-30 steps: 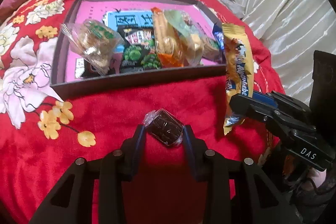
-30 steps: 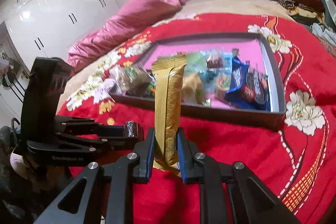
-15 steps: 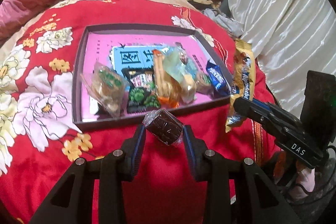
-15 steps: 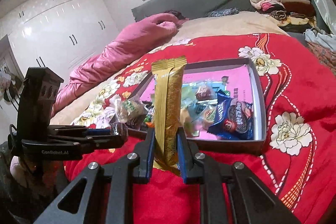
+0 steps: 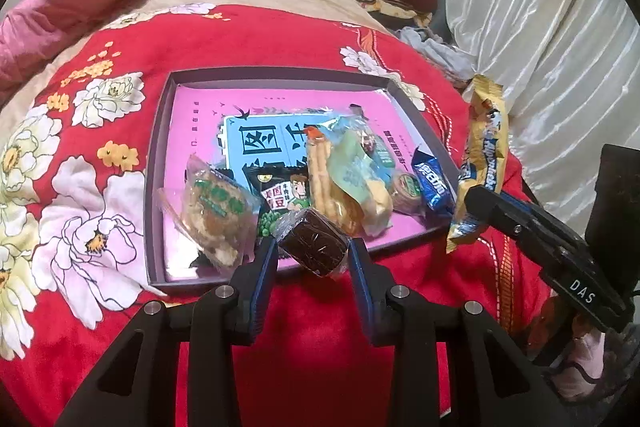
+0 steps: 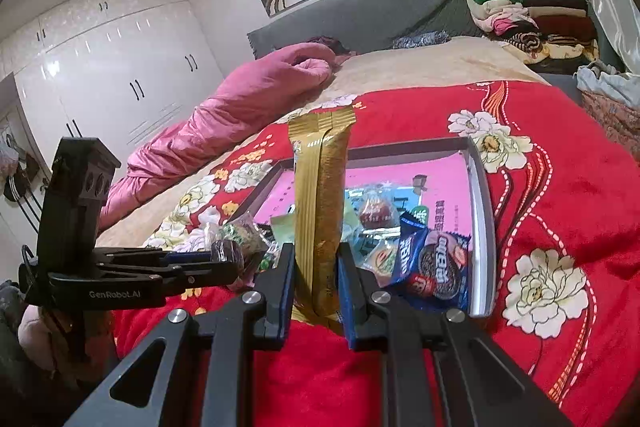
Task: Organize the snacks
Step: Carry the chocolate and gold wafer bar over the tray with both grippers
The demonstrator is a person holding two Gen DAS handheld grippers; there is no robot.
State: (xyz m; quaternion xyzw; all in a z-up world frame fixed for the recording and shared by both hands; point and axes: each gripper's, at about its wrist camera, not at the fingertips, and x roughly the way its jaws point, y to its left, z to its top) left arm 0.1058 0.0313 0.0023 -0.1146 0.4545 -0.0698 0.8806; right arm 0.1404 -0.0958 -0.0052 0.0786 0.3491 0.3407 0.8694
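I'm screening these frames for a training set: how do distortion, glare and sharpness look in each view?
Left wrist: strong fisheye bending with dark corners; curtain shiny but not blown out; brown cake in the left tool is sharp. Right wrist: same bending; glare spots on wardrobe doors; gold bar sharp.

In the tray (image 5: 157, 163), the blue printed sheet (image 5: 256, 135) lies half buried under snack packets, its characters cut short. The gold wafer bar (image 6: 320, 211) blocks the packets behind it. Small print on the tray's pink liner (image 5: 192, 131) is unreadable.
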